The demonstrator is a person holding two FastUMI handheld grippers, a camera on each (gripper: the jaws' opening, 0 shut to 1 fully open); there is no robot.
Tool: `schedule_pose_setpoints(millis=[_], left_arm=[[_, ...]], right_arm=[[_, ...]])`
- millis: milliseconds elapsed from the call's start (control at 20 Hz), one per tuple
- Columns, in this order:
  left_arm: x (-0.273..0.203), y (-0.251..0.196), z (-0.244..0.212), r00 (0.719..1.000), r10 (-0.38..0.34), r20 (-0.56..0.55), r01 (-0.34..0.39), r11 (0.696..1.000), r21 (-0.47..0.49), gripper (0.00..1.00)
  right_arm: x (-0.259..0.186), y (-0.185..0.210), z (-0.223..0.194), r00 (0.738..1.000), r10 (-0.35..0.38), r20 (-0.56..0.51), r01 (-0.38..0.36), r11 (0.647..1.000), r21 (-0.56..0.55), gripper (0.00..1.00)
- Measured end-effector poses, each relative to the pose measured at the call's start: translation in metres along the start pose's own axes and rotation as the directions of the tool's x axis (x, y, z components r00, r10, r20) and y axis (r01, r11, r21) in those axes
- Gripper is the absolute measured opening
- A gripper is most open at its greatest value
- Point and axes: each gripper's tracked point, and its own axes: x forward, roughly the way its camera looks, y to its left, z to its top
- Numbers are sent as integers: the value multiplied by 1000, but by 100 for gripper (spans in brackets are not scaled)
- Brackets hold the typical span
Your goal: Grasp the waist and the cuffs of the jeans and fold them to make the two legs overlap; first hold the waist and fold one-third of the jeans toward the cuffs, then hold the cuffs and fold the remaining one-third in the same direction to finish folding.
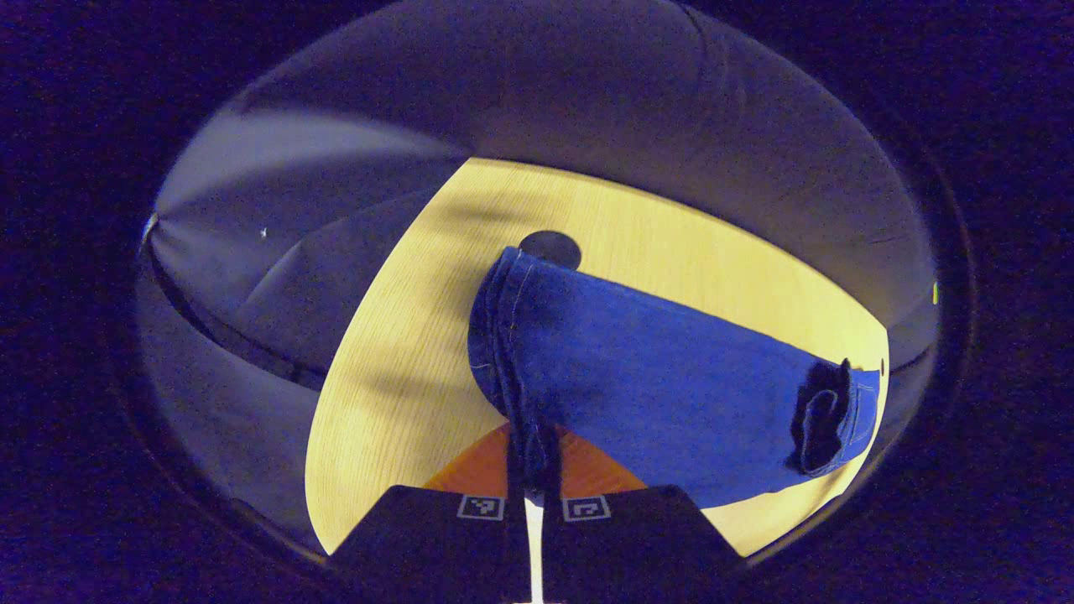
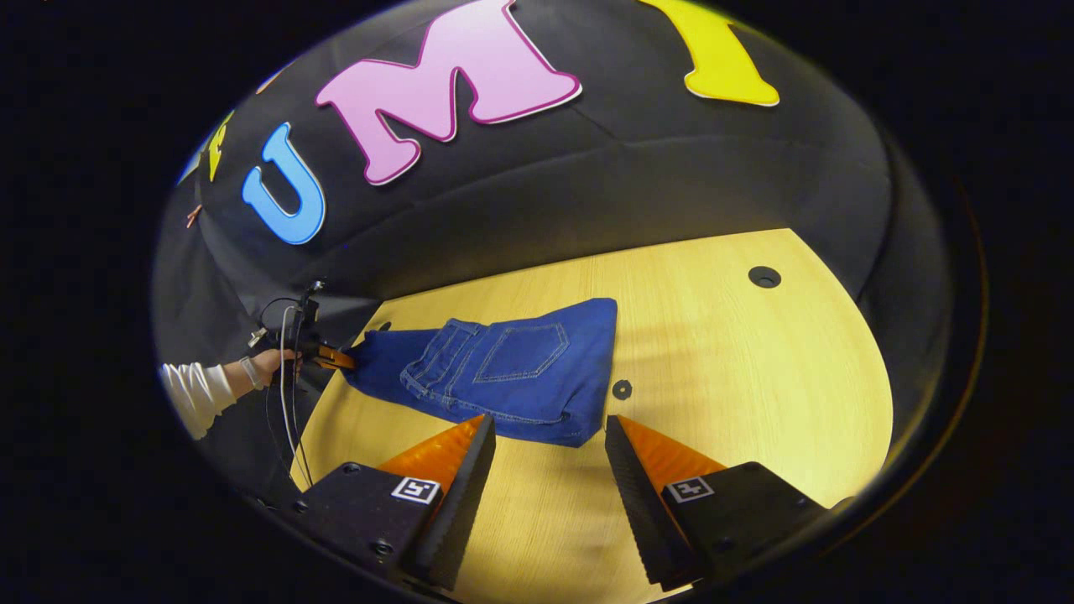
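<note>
Wooden table [image 2: 722, 369], folded jeans [image 2: 503, 369] pinched in left hand-held gripper [image 1: 534, 470]; right hand-held gripper [image 2: 550, 445] wide, empty.

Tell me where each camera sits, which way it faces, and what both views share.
Left gripper view: rides on the left tongs, low over the wooden table, looking along the jeans whose end its fingers pinch.
Right gripper view: rides on the open right tongs, looking across the table at the jeans; a hand holds the left tongs beyond.
Shared: the jeans, the table, the left tongs.

A wooden table [image 2: 738, 369] with a round hole [image 2: 764, 276].
</note>
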Motion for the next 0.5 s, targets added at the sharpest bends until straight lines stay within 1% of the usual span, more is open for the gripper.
schedule_pose_setpoints(millis=[50,100,150,250,300,400,500], left_arm=[[-15,-10,7,999,-31,26,31,999,24,10],[-33,-21,15,997,-61,54,58,997,47,7],[-51,-37,24,992,-98,82,93,993,68,10],[-88,-79,45,973,-183,140,170,980,103,10],[-106,-102,53,961,-220,170,196,970,146,9],[-140,-156,60,934,-291,208,231,934,271,10],[-196,-200,55,893,-394,217,302,883,360,10]], right_arm=[[-2,-1,2,1000,-1,6,1,1000,3,82],[-4,-1,3,1000,-1,9,1,1000,8,82],[-4,1,4,1000,0,14,0,1000,16,82],[-8,7,9,999,16,27,-17,999,31,82],[-10,11,11,999,23,31,-24,999,32,82],[-14,16,13,999,28,39,-29,999,22,82],[-20,17,17,998,24,52,-24,1000,14,82]])
